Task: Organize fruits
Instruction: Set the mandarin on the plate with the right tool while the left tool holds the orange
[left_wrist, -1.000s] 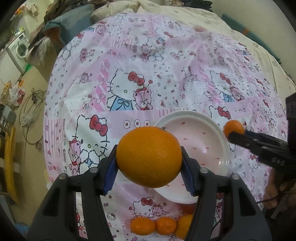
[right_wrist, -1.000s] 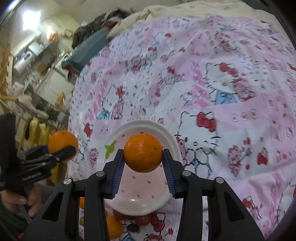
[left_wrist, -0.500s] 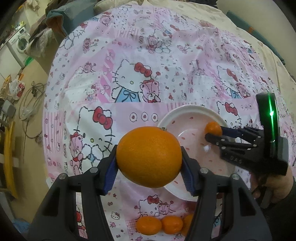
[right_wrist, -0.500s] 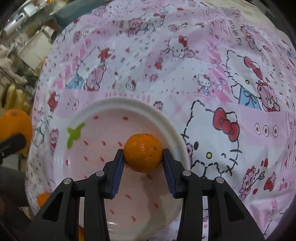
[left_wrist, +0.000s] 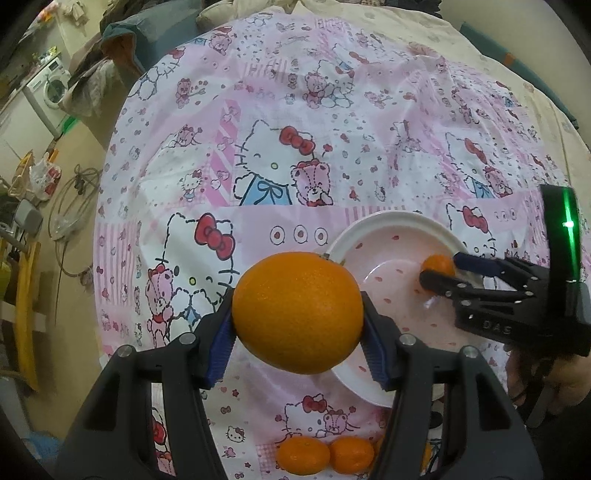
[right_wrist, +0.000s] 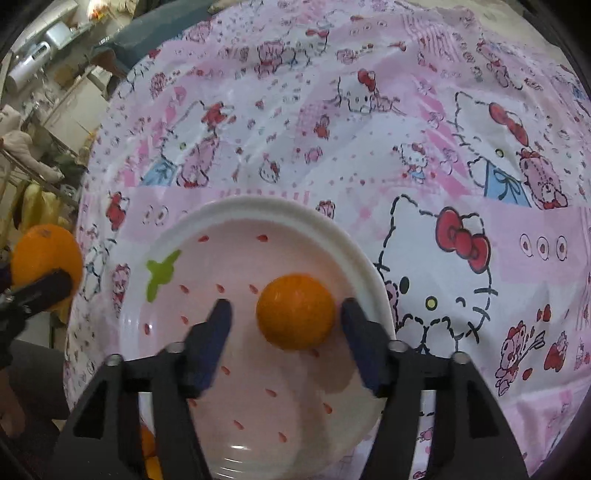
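Now round mandarin in plate, axis indistinct

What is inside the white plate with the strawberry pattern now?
One small orange lies in the plate, between the opening fingers of the right gripper, which no longer press it. The gripper body covers the plate's near part, so anything there cannot be seen.

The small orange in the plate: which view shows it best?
The right wrist view: the small orange sits large and whole in the plate, with the right gripper jaws opening clear of it. The left wrist view shows it tiny, partly hidden by that gripper's finger.
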